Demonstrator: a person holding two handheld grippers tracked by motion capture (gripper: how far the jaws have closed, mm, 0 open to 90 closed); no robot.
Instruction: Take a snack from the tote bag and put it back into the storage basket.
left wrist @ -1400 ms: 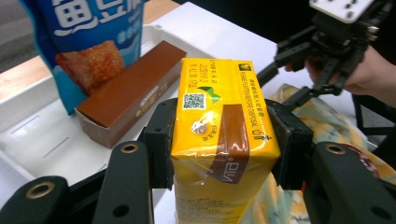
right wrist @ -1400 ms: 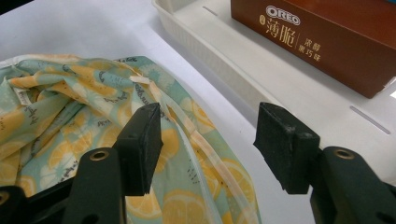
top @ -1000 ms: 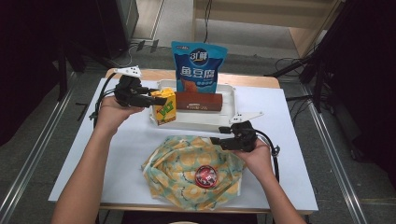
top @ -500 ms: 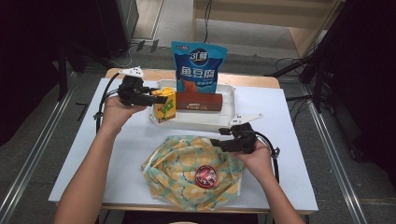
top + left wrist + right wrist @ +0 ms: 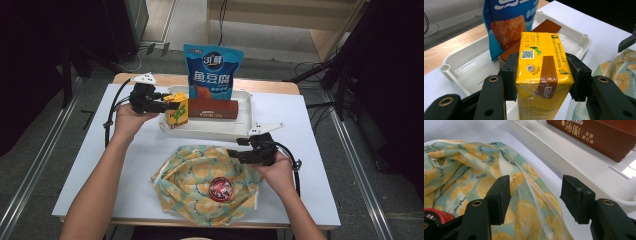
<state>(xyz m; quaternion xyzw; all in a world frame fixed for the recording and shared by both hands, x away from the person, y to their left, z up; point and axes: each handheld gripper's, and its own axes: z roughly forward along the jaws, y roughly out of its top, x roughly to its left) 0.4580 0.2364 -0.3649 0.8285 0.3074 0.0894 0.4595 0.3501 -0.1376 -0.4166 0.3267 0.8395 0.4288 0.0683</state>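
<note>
My left gripper is shut on a yellow drink carton, its pads pressing both sides. The carton hangs upright at the left end of the white tray. In the tray lies a brown biscuit box, and a blue snack bag stands at its back edge. My right gripper is open just above the lemon-print cloth, with nothing between its pads. A red round tin rests on the cloth.
The white mat covers the table, with a wooden strip at the far edge. Cables trail from both grippers, one down the left side. Dark equipment stands on the floor around the table.
My left gripper has lowered the yellow carton slightly toward the tray's left end. The right gripper has stayed where it was above the cloth.
</note>
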